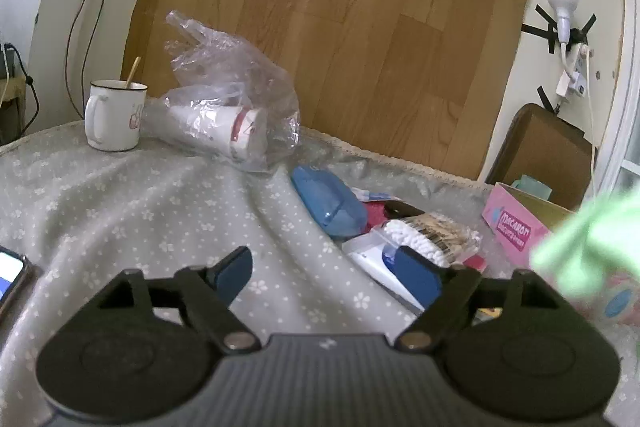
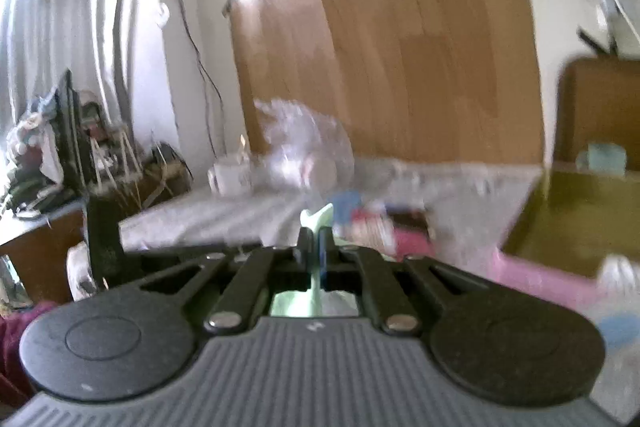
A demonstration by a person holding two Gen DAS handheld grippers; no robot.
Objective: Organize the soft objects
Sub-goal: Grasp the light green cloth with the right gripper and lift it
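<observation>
White mug (image 1: 114, 115) w/ stick beside clear plastic bag (image 1: 236, 99); phone (image 1: 12, 277) at cloth's left edge.

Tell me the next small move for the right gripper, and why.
Probably carry on toward the open pink box. The right gripper is shut on a pale green soft item, lifted above the cloth-covered table, and the box stands open just beside it.

Pale green soft thing (image 2: 318, 223), thin and floppy, pinched upright between the closed fingers of the right gripper (image 2: 316, 243), lifted off the floral bedcover (image 1: 160, 219), blurred.
</observation>
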